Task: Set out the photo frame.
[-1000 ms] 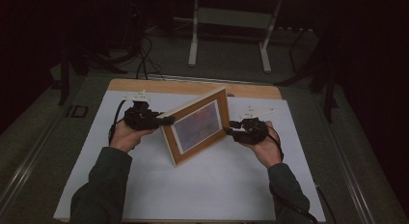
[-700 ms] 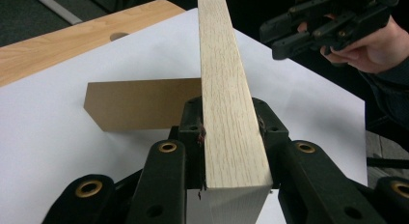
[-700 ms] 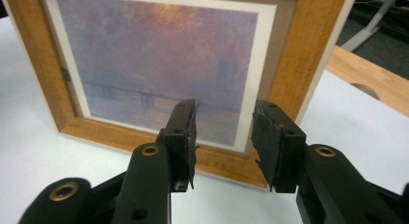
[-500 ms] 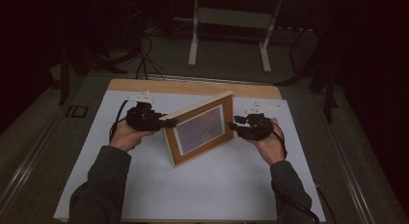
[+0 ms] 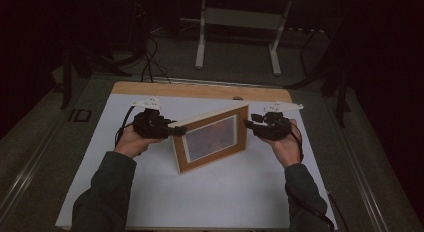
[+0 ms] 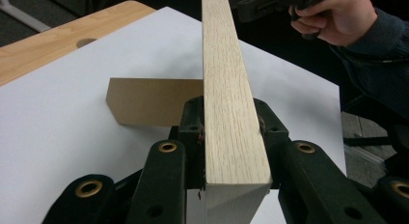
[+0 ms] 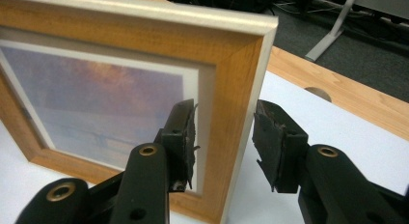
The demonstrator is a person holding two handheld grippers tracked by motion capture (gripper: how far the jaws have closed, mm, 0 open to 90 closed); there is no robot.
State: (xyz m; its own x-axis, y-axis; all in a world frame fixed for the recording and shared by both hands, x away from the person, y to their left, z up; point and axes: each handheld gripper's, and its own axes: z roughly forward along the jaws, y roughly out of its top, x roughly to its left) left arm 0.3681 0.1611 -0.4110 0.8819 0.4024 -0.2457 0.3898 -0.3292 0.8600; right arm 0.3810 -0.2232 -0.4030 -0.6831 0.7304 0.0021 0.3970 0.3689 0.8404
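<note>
- Two tools flank the picture frame (image 5: 212, 139), standing mid-picture on the white table (image 5: 240, 192).
- Left tool (image 5: 172, 130) clamps its top edge.
- Right tool (image 5: 248, 123), jaws just widening, straddles the frame's side, released.
- Brown backstand (image 6: 149, 101) props it behind.

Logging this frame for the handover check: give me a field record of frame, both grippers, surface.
item: wooden picture frame, upright on its lower edge, picture side toward the person
prop: brown back stand resting on the sheet behind it
left gripper: jaws clamped on the frame's top edge at its left end
right gripper: jaws astride the frame's right edge with gaps on both sides, not pressing; they have just been opening
surface: white sheet over a wooden table
status: frame held by the left gripper alone
</note>
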